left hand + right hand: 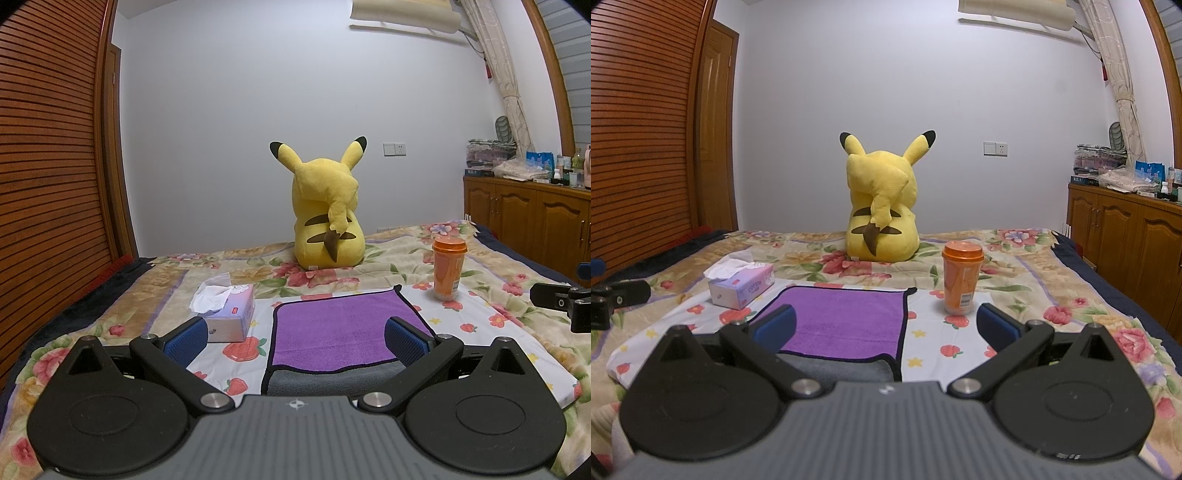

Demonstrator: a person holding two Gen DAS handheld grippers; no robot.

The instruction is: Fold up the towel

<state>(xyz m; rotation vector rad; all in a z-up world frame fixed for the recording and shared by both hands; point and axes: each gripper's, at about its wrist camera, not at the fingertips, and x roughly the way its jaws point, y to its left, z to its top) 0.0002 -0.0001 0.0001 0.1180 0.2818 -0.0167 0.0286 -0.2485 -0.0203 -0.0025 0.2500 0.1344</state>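
Observation:
A purple towel point(332, 325) with a black hem lies flat on a white strawberry-print cloth point(480, 332) on the bed. Its near edge is folded over and shows a grey underside point(332, 382). My left gripper point(295, 338) is open and empty, hovering just before the towel's near edge. In the right wrist view the towel point(846, 317) lies ahead to the left, grey fold point(842, 369) nearest. My right gripper point(886, 325) is open and empty, near the towel's right near corner. The right gripper's side shows at the left wrist view's right edge point(561, 302).
A tissue box point(231, 314) sits left of the towel, and an orange lidded cup point(448, 269) stands at its far right corner. A yellow plush toy point(327, 218) sits further back on the floral bedspread. A wooden cabinet point(1126, 236) stands right of the bed, and a slatted wardrobe point(48, 147) left.

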